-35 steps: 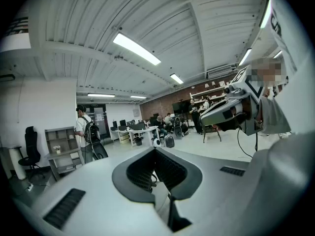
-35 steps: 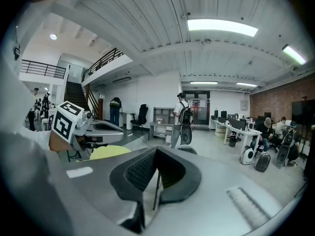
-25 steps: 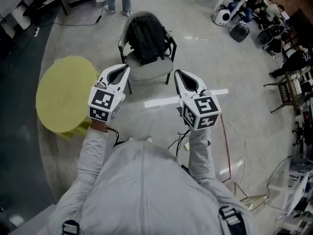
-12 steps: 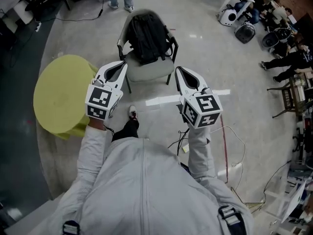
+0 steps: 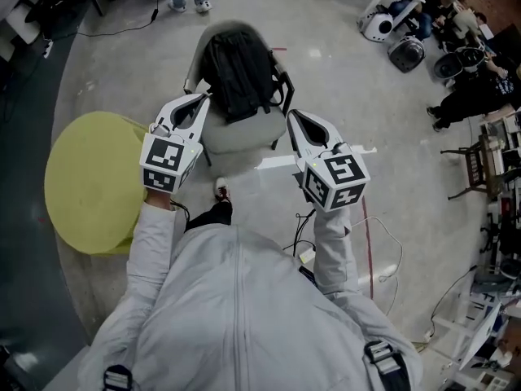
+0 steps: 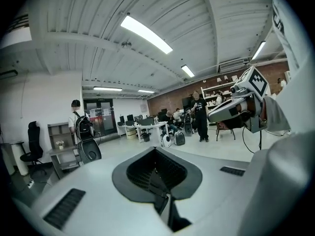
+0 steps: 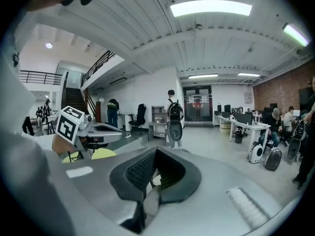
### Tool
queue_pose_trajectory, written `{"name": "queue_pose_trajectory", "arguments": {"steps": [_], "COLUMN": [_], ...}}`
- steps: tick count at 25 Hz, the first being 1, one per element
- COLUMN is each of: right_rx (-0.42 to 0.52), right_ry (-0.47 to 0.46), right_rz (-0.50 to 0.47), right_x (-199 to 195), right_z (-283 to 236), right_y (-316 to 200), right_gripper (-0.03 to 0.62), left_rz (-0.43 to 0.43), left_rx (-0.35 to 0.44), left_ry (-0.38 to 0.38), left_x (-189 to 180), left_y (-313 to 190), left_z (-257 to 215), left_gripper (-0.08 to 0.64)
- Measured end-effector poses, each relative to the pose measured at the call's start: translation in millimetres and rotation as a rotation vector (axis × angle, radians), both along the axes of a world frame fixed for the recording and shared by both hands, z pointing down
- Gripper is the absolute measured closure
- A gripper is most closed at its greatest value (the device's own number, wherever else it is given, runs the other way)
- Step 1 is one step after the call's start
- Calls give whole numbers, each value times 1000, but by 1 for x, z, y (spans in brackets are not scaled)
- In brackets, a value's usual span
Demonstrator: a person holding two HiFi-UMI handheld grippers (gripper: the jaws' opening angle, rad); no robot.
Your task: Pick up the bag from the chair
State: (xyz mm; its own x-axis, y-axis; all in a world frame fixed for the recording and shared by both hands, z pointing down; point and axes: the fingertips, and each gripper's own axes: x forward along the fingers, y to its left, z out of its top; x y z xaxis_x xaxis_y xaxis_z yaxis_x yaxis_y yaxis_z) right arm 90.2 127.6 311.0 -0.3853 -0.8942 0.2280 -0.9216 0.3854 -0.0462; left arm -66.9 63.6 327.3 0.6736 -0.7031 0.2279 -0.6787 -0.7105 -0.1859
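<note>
Left gripper (image 5: pixel 202 98) and right gripper (image 5: pixel 291 114): both clenched, empty. Black backpack (image 5: pixel 238 72) sits on the grey chair (image 5: pixel 232 133) at 12 o'clock between them, its long axis 12-to-6. Left gripper looks nearer.

A round yellow surface (image 5: pixel 89 177) fills the frame's left. White tape (image 5: pixel 275 163) and loose cables (image 5: pixel 300 231) lie on the grey floor. A dark-clothed person (image 5: pixel 476 96) sits far right.

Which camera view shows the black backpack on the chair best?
The head view: the backpack sits whole on the chair, seen from above. Both gripper views look level across the room and do not show it.
</note>
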Motion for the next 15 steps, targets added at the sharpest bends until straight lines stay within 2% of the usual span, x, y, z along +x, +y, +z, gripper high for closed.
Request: {"name": "queue_pose_trajectory", "arguments": {"steps": [12,15], "right_rx": [-12,-50], "right_ry": [37,11], "right_rz": [6,18], "right_x": [0,-1], "right_z": [1,8], "right_y": [-143,-167], "right_gripper": [584,584], "left_rz": [10,12], "left_rx": [-53,-77], "left_ry": [2,-4], "left_x": [-3,-6], "left_y": [-154,-179], "left_z": [12,22], "left_gripper": [554,554]}}
